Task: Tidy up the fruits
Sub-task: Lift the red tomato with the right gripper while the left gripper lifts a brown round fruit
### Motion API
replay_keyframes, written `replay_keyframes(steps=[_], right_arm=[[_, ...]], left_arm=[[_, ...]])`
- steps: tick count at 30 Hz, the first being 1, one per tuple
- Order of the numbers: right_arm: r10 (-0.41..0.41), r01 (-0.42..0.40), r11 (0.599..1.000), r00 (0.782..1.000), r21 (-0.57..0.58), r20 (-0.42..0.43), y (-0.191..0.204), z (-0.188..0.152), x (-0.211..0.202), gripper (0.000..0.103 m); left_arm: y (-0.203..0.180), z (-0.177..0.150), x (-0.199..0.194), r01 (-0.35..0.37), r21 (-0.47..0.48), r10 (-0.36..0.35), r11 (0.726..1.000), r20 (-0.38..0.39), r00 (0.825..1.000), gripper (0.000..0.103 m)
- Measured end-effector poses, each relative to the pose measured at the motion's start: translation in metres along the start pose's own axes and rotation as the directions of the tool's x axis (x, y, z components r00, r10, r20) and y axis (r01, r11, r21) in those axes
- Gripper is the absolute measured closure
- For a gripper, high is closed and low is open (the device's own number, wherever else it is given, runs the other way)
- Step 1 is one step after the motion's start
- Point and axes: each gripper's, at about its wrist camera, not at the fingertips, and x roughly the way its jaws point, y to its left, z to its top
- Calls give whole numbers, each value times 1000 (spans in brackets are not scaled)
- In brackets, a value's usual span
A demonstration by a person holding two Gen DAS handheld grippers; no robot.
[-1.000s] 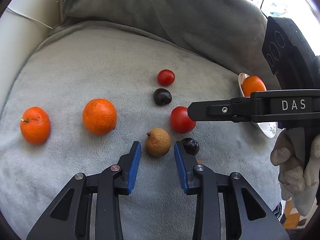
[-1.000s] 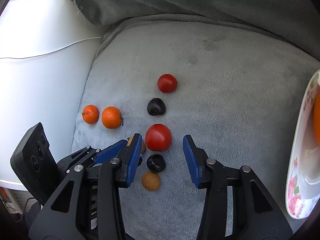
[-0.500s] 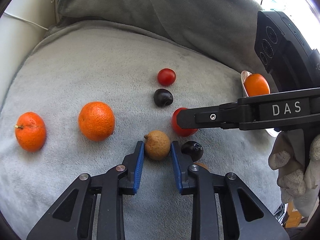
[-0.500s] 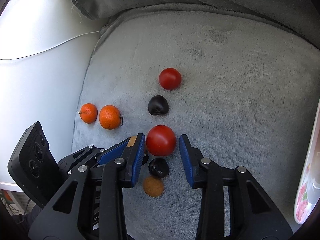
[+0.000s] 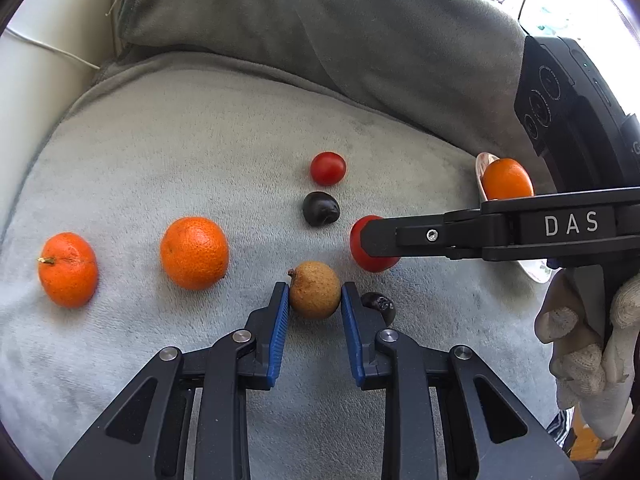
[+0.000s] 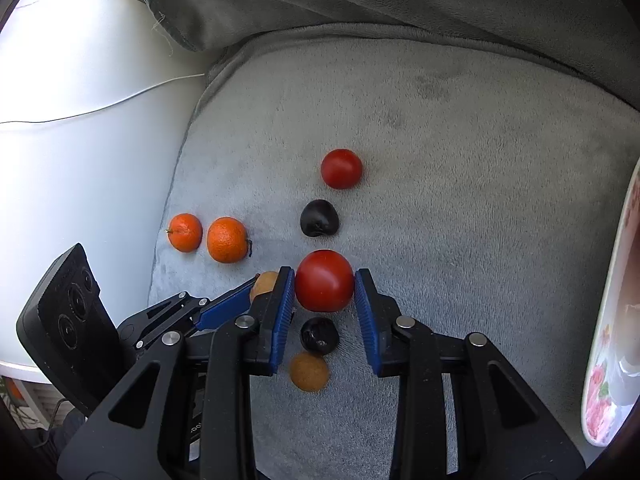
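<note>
Fruits lie on a grey plush cushion (image 5: 160,140). My left gripper (image 5: 315,296) is shut on a brown round fruit (image 5: 315,290). My right gripper (image 6: 324,286) is shut on a large red tomato (image 6: 324,280), which also shows in the left wrist view (image 5: 370,252). A dark plum (image 5: 378,304) lies just right of the left gripper. Another dark plum (image 5: 321,209) and a small red tomato (image 5: 328,168) lie farther back. Two oranges (image 5: 194,252) (image 5: 68,268) sit to the left. A third orange (image 5: 507,179) rests on a floral plate (image 6: 612,320) at the right.
A second brown fruit (image 6: 309,371) and the near dark plum (image 6: 319,336) lie under the right gripper. A grey back cushion (image 5: 320,32) rises behind. A white armrest with a cable (image 6: 80,120) borders the cushion's left side.
Both grippers moved forward and closed: the left onto the brown fruit, the right onto the large red tomato.
</note>
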Motion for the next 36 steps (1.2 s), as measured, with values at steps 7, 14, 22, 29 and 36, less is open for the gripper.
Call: replay_keyframes(steps=[7,14,22,29,36], right_arm=[[-6,6,1000,999,0,45,-4,-2,-23,71],[-17,16,1000,996,10,87,-13,-9,-47,71],[-37,34,999,990,24,137,-23,-19,-76,71],[-59,50,997,982,53,180,-40,-31,-100,71],[-96,78,993,971,90,219,-60,-45,-125,71]], left_arm=[[-11,3,-12,8,16,-9,1000,17,1000,79],[-24,8,-21,21,48,-22,999,36,999,79],[-44,10,-28,33,94,-38,995,47,998,79],[-64,13,-25,48,133,-54,990,42,998,79],[-83,15,-24,72,168,-78,983,30,997,79]])
